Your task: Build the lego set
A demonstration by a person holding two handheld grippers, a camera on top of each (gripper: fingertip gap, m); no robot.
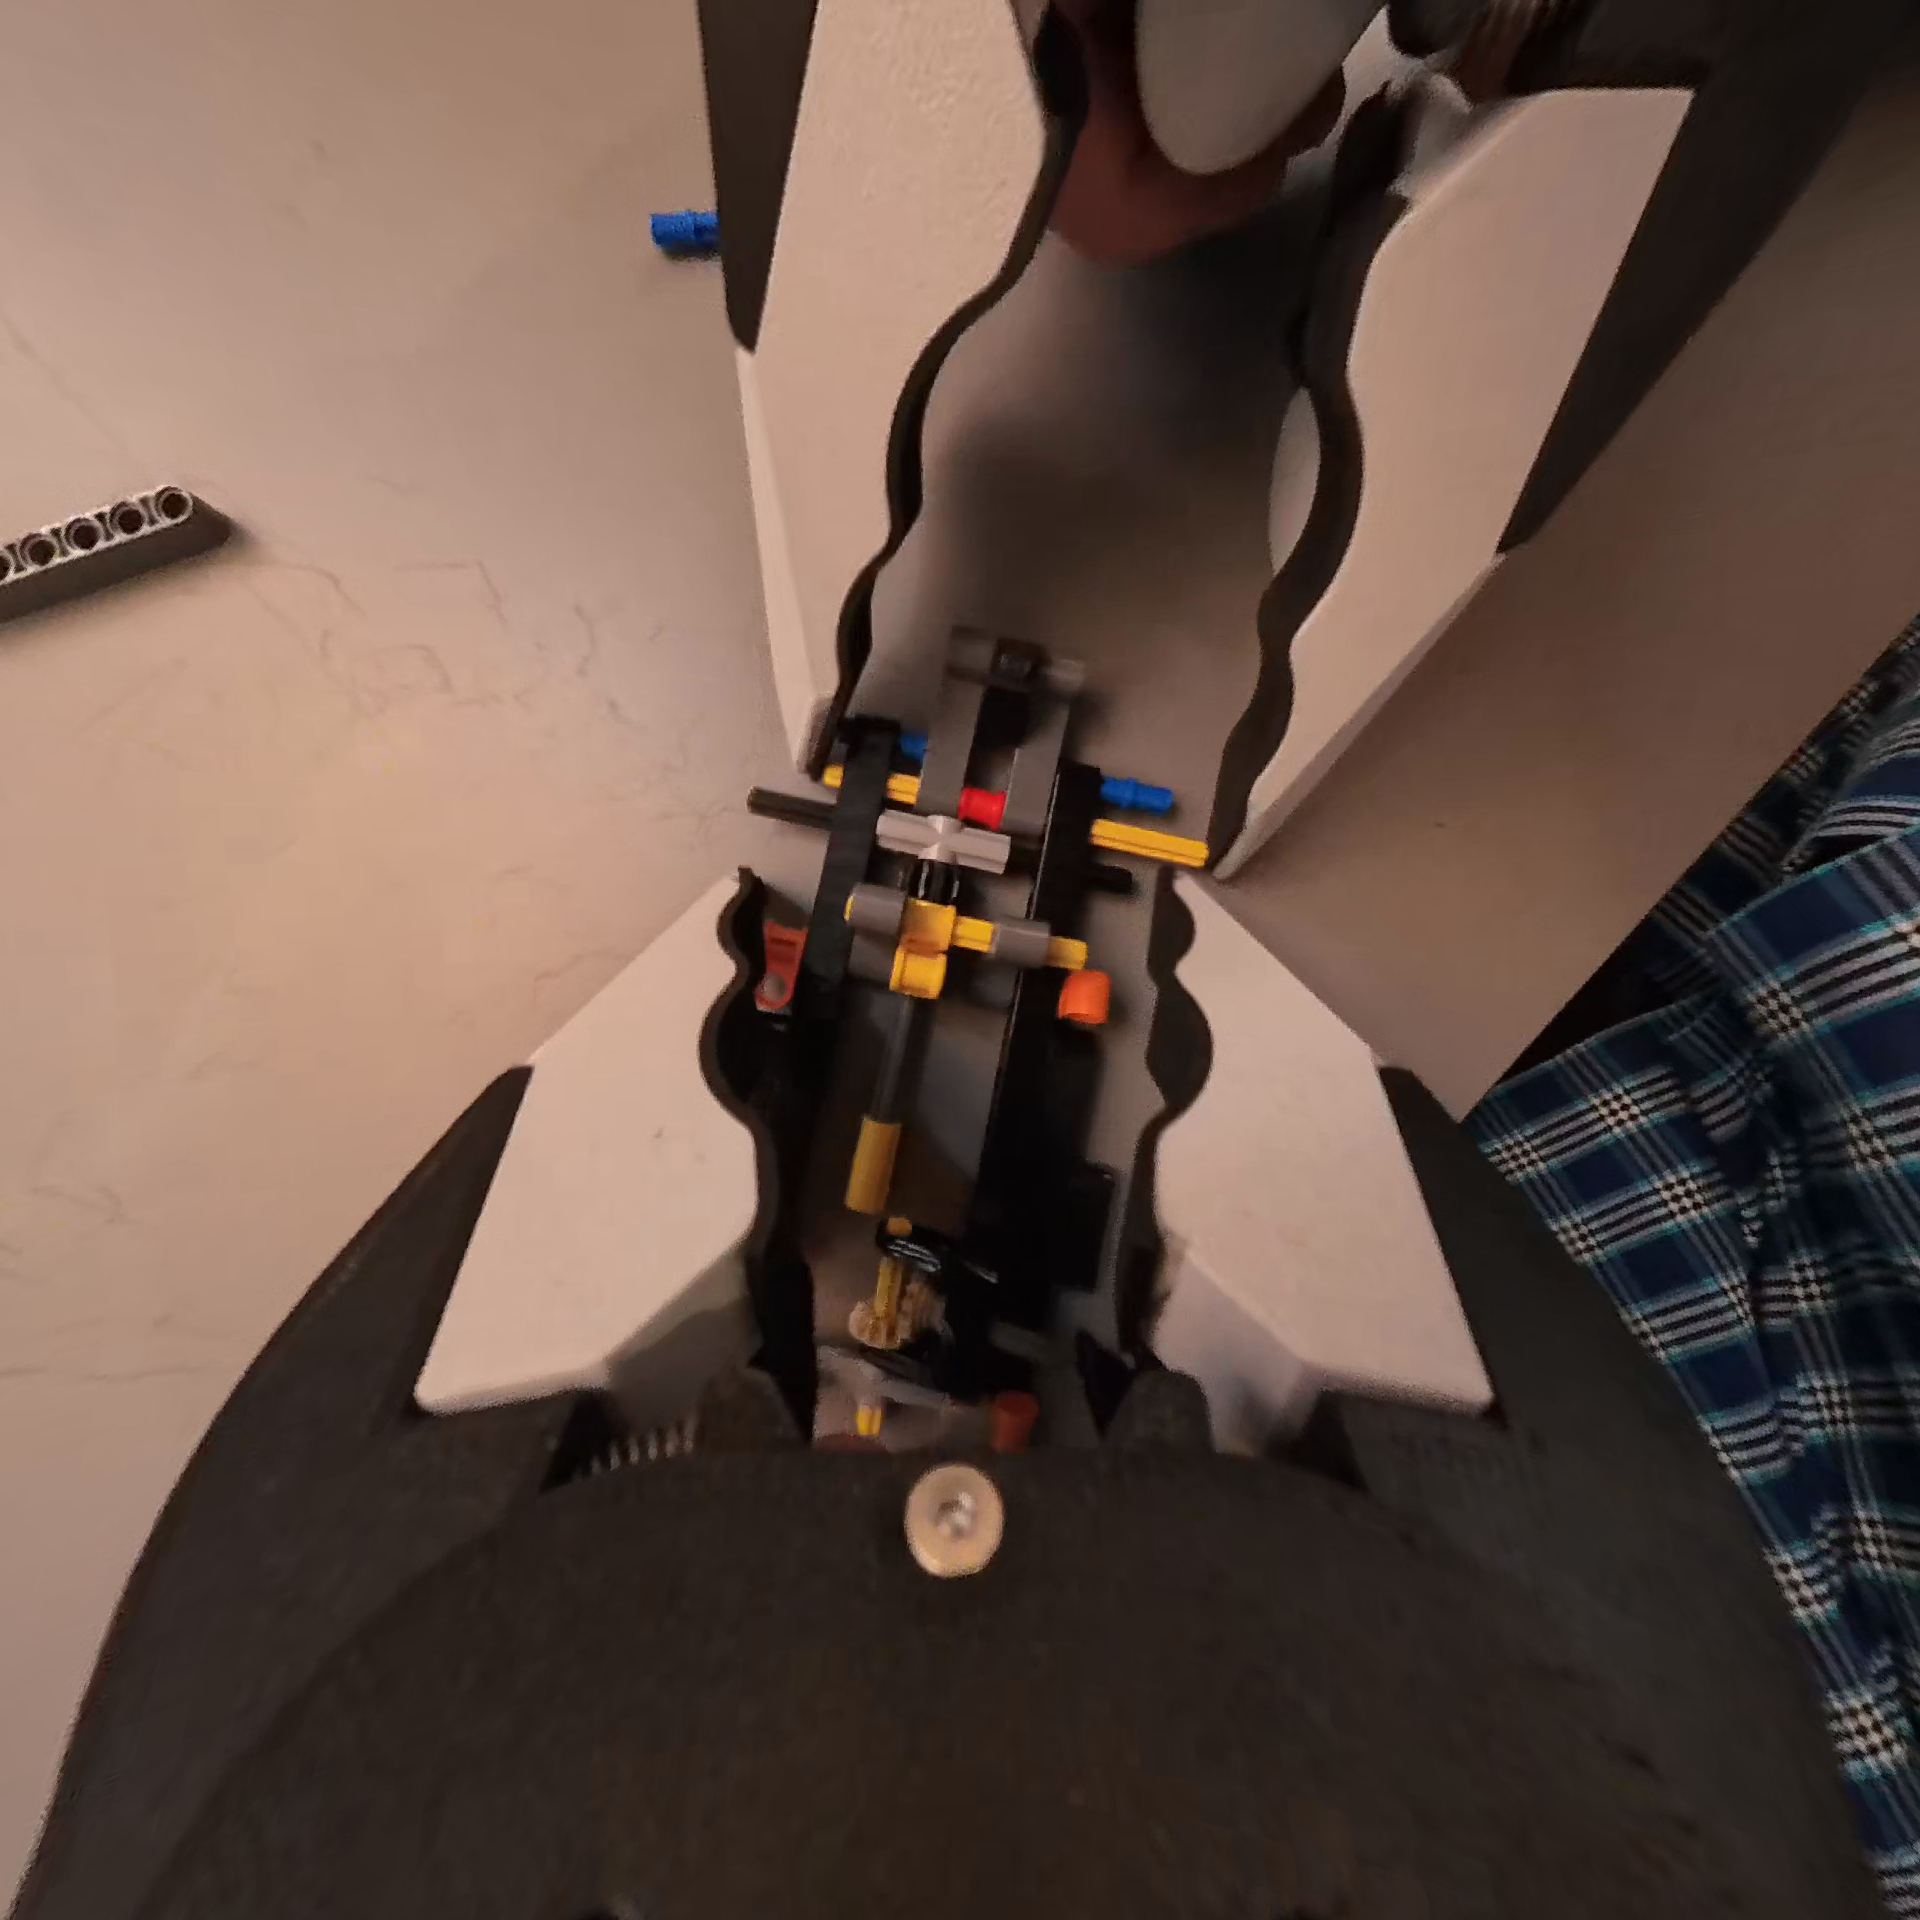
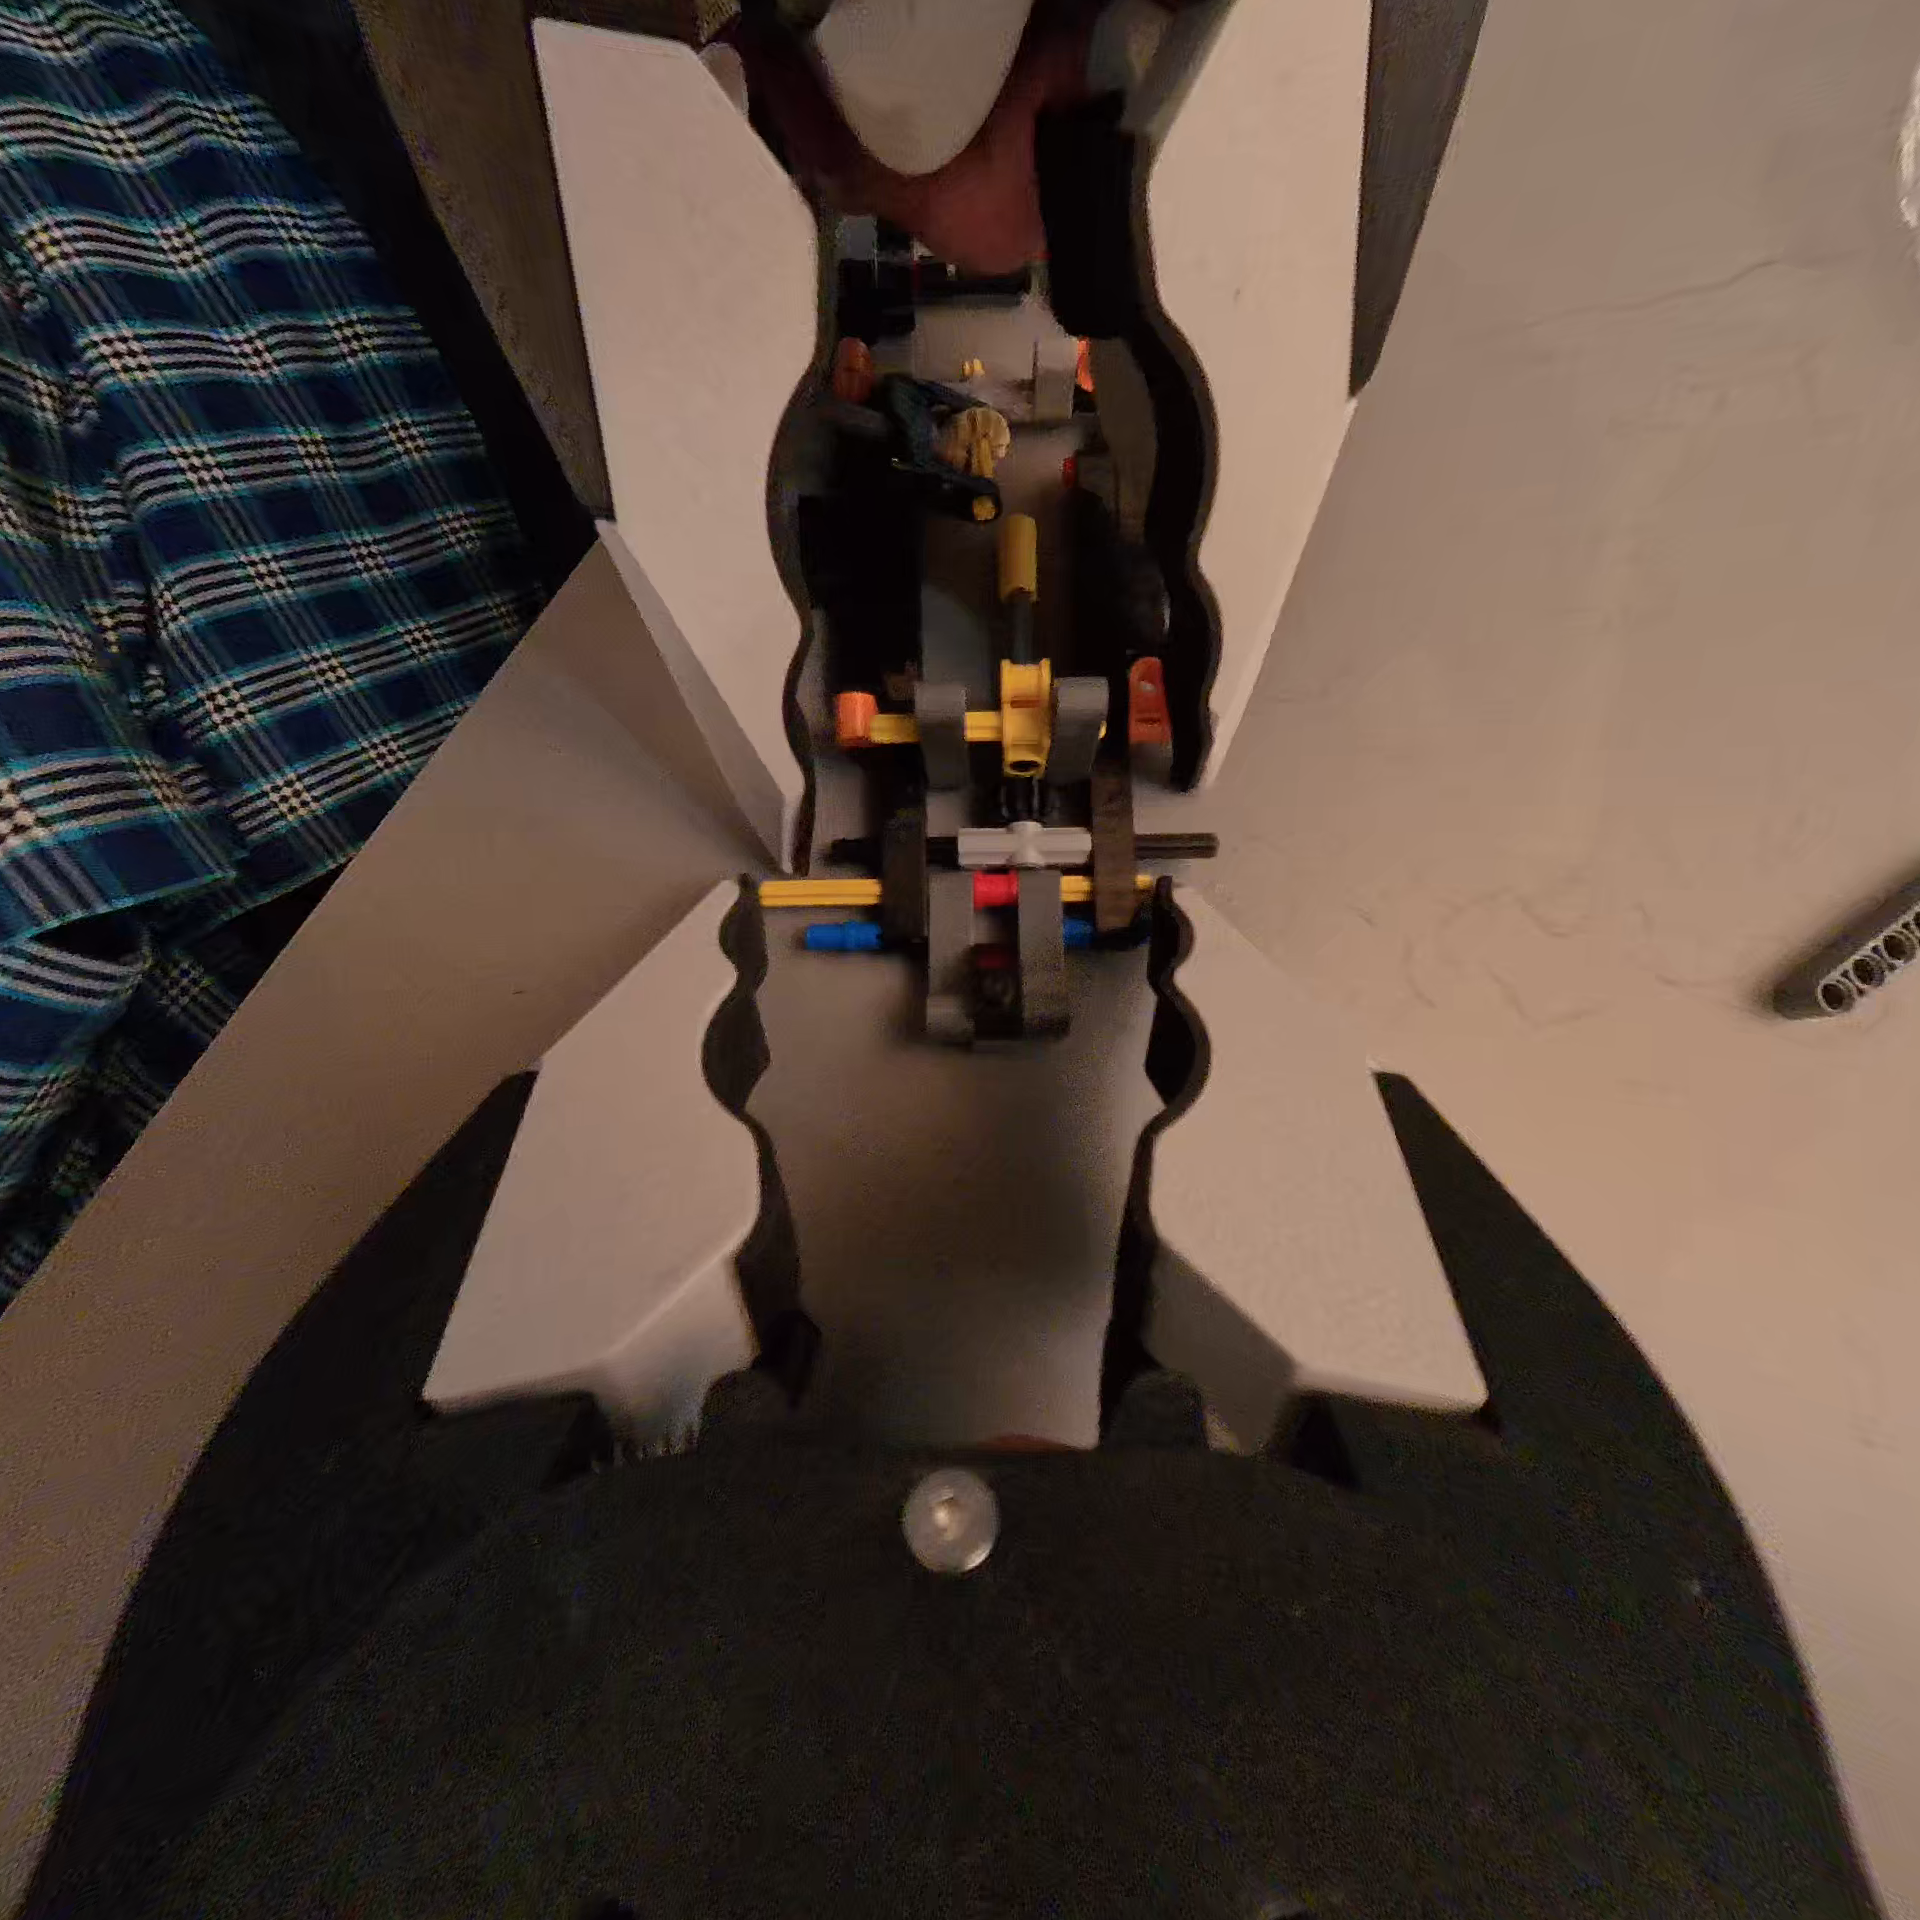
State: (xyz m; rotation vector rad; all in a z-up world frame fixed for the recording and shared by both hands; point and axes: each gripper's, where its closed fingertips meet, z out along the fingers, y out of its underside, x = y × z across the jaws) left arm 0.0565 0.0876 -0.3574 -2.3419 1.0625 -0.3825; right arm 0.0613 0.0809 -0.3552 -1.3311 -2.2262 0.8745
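A Lego Technic assembly point(image 1: 951, 935) of black beams, grey connectors, yellow axles, a red bush, blue pins and orange parts lies lengthwise between my two grippers, which face each other tip to tip. My left gripper point(image 1: 956, 883) is shut around its long rear part, which runs deep between the fingers. My right gripper point(image 2: 954, 894) comes from the opposite side and holds the grey front end point(image 2: 992, 966). Its fingertips sit at the two ends of the long yellow axle point(image 2: 821, 891). In the left wrist view the right gripper point(image 1: 1018, 810) comes in from above. In the right wrist view the left gripper point(image 2: 997, 810) does the same.
A grey beam with holes point(image 1: 104, 551) lies on the beige table point(image 1: 364, 831) to the left; it also shows in the right wrist view point(image 2: 1860, 961). A loose blue pin point(image 1: 684, 231) lies farther off. A person's blue plaid garment point(image 1: 1714, 1143) point(image 2: 208, 520) is at the table edge. Both grippers' tips are close together, under 4 cm apart.
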